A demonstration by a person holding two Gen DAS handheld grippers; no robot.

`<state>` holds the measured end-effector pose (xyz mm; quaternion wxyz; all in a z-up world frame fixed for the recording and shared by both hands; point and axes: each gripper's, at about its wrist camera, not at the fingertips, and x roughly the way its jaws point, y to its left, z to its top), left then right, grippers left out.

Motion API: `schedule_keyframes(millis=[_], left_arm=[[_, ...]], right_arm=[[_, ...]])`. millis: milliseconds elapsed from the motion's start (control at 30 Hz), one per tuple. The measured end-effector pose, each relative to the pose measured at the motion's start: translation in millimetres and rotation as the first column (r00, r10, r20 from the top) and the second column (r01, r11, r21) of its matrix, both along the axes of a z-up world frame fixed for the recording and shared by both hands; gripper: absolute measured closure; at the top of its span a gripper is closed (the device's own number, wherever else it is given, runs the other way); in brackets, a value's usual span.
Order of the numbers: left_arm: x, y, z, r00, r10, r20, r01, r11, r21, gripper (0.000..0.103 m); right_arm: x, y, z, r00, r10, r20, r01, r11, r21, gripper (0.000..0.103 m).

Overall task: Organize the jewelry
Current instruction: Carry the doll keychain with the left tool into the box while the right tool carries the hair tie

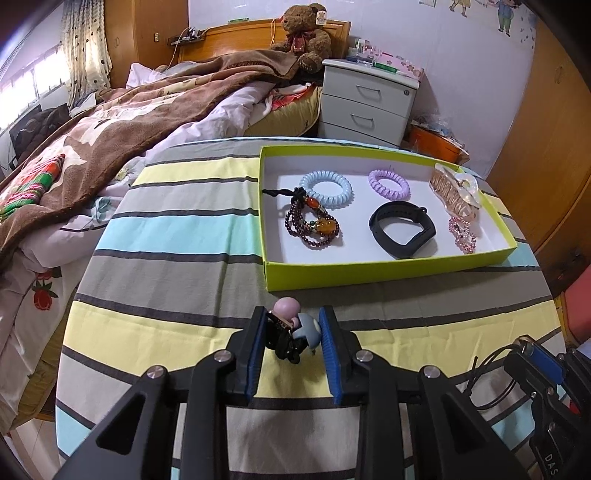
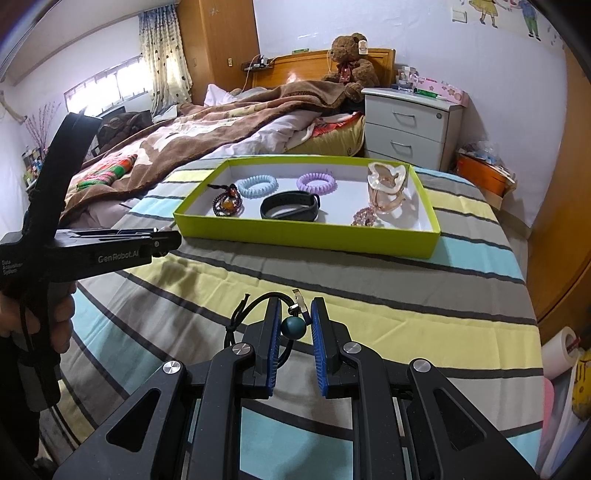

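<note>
My left gripper [image 1: 293, 315] is shut on a hair tie with a pink ball and a blue ball [image 1: 295, 325], just above the striped cloth [image 1: 184, 229]. My right gripper [image 2: 295, 306] is shut on a black cord with a dark green bead [image 2: 293, 326] and a small metal clip. Beyond both lies a lime green box [image 1: 369, 267] that holds a light blue coil tie [image 1: 325, 188], a purple coil tie [image 1: 389, 184], a black wristband [image 1: 402, 230], a dark red bead bracelet [image 1: 312, 225], a clear claw clip [image 1: 458, 192] and a pink bead bracelet [image 1: 461, 232].
The striped cloth covers a round table. Behind it are a bed with a brown blanket [image 1: 147, 110], a teddy bear [image 1: 303, 33] and a white nightstand [image 1: 369, 103]. A hand holds the left gripper's handle [image 2: 55, 314] at the left. A roll of tape [image 2: 561, 350] sits at the right.
</note>
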<state>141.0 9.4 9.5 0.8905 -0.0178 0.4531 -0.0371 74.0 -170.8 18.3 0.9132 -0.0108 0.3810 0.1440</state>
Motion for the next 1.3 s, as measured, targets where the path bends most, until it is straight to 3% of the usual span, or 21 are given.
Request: schedule_keyframes(millis=[433,800,1300], left_arm=[[-11,8,31,0.998,-0.024,0.054,0.027,0.998,-0.051,0.073],[-1,8,57,0.993,-0.052,0.108,0.058,0.997,-0.058,0.073],[56,-2,60,0.991,-0.092,0.096,0.102,0.990,-0.101,0.073]], right_arm=[[7,-4,31,0.998,-0.010,0.060,0.009,1.000,0.022,0.086],[42,-1,57,0.995,-0.005,0.101,0.004,1.000,0.011,0.086],[117,-3,52,0.995,-0.079,0.055,0.079,0.997,0.001,0.086]])
